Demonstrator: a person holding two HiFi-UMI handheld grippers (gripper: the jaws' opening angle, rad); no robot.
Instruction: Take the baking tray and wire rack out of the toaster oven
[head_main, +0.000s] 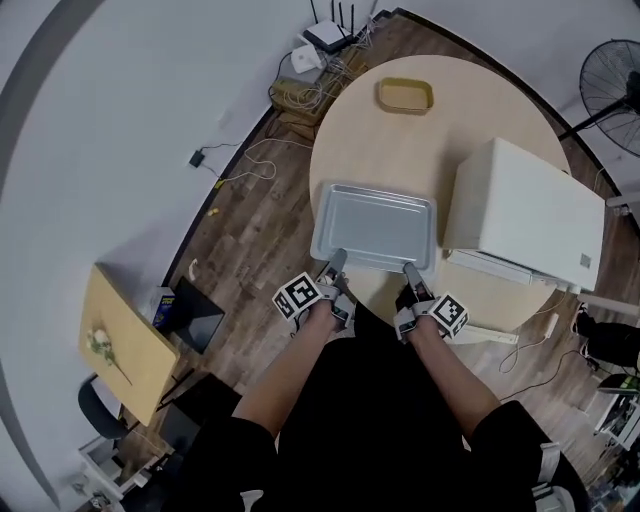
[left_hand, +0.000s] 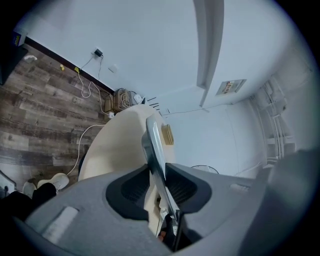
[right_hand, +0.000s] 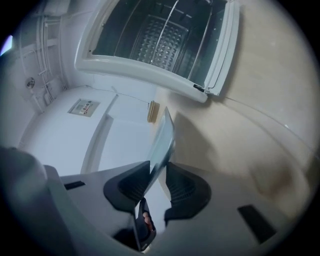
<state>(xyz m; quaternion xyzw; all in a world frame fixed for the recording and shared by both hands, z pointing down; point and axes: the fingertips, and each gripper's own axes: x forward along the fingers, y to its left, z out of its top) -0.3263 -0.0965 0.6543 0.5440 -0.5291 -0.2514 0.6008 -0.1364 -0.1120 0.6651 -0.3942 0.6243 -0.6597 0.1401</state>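
Left gripper view — tray (left_hand: 152, 140) between jaws

head: steeply down | gripper views: close (all share baking tray (head_main: 372, 225))

Bright even light; soft shadows; fisheye vignette; right gripper view blurred.
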